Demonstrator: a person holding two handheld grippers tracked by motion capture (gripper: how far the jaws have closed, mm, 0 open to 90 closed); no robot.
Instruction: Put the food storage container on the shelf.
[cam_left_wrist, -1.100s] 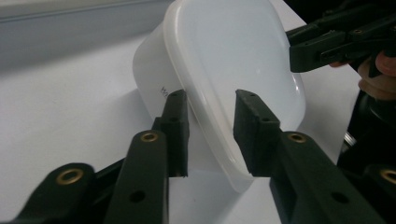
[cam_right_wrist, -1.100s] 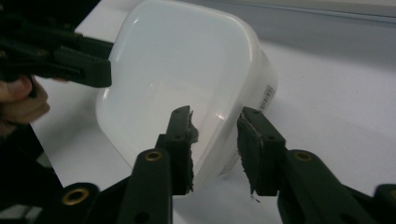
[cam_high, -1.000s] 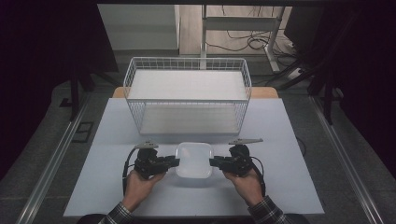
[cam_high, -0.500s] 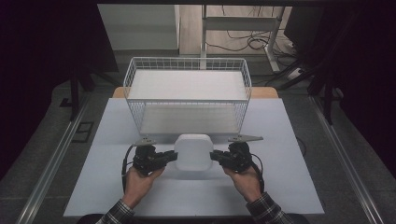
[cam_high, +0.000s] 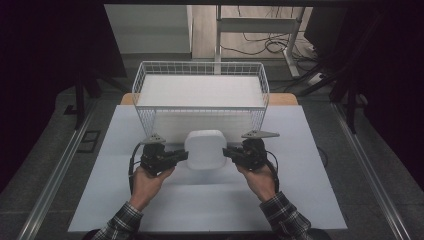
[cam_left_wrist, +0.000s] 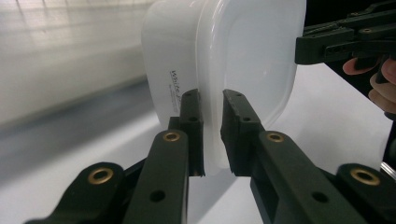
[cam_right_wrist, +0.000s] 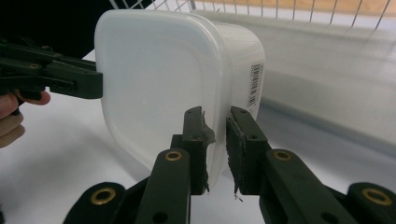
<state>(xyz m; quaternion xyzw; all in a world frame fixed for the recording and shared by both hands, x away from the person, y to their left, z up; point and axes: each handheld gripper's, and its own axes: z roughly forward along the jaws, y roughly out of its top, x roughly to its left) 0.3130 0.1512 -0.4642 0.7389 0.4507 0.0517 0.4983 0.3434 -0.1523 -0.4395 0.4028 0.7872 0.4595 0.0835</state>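
The white table (cam_high: 310, 150) takes up the middle of the high view, running from my forearms at the bottom edge up to the centre of the frame. On its far part, in the upper middle of that view, stands a white wire basket (cam_high: 200, 67) with a pale flat bottom.

Just below the basket, at the centre of the frame, is the white plastic container (cam_high: 204, 149), a square tub with rounded corners and a lid. It is tipped up on edge between my two tools, its broad face turned toward the camera. In my left gripper view it fills the upper middle (cam_left_wrist: 243, 60), with small printed lettering on its side wall; in my right gripper view it sits upper centre (cam_right_wrist: 159, 74), with a barcode label on its side.

My left gripper (cam_high: 172, 156), lower left of centre, has its jaws pinched on the tub's rim, the lip squeezed between both pads (cam_left_wrist: 212, 135). My right gripper (cam_high: 235, 153), lower right of centre, clamps the opposite rim the same way (cam_right_wrist: 215, 144). Each hand wraps its handle from below.
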